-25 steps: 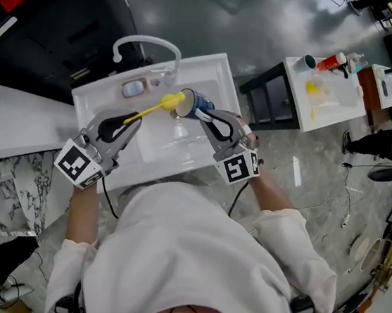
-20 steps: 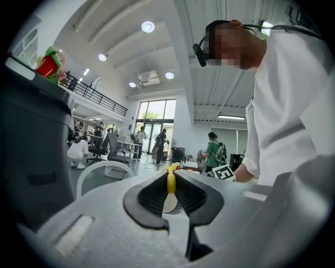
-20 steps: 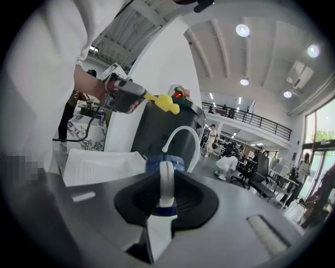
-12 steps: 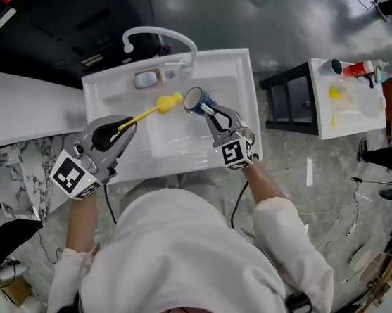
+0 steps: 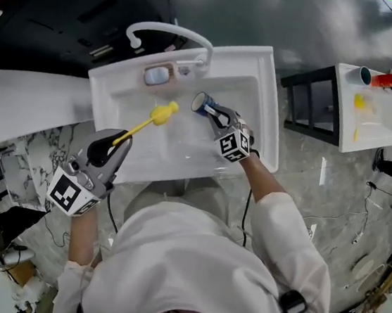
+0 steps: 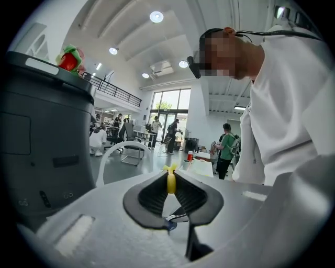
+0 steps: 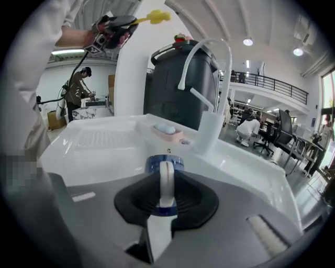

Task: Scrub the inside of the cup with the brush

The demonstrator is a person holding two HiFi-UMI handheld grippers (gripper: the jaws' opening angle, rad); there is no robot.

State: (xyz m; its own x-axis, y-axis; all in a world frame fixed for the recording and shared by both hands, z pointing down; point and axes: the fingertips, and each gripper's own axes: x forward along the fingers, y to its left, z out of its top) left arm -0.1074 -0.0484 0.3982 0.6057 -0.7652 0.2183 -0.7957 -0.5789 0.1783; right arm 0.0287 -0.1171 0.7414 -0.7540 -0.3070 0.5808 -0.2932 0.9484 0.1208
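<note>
My left gripper (image 5: 121, 142) pinches the handle of the yellow brush (image 5: 161, 113). My right gripper (image 5: 217, 115) pinches the cup (image 5: 202, 104) by its handle, over the sink (image 5: 270, 104), right of the brush. I judge the scrubbing is not begun; next the brush head must enter the cup's mouth.

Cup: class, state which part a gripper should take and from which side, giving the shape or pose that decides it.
Take the handle, coming in from the handle's side, away from the opening. The thin white loop fits between nearly closed jaws, as the right gripper shows. That approach leaves the cup tipped with its opening free and facing the brush.
</note>
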